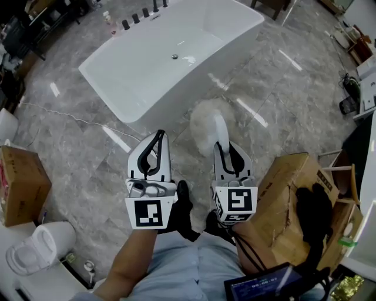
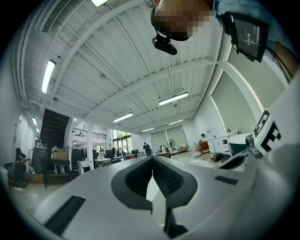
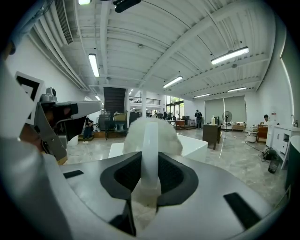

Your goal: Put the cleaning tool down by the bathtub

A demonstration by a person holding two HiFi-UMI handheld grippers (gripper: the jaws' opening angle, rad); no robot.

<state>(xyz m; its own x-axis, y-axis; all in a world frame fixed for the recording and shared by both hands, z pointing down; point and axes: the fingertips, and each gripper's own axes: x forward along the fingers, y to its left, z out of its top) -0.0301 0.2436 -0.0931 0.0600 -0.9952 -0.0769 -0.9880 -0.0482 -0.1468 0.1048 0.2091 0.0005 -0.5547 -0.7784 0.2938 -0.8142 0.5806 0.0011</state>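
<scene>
The white bathtub [image 1: 170, 59] stands on the grey marble floor ahead of me. My right gripper [image 1: 224, 147] is shut on the white handle of the cleaning tool [image 1: 207, 124], whose fluffy white head hangs over the floor just short of the tub's near side. In the right gripper view the handle [image 3: 150, 140] runs up between the dark pads, the fluffy head in front of the bathtub [image 3: 194, 144]. My left gripper [image 1: 158, 136] is level beside it, shut, with nothing in it. In the left gripper view the left gripper [image 2: 152, 165] has its jaws together.
A cardboard box [image 1: 20, 182] sits at the left and another [image 1: 291, 200] close at my right. A white toilet [image 1: 35, 247] stands at lower left. Dark taps [image 1: 141, 14] line the tub's far end. A thin cable [image 1: 70, 117] crosses the floor.
</scene>
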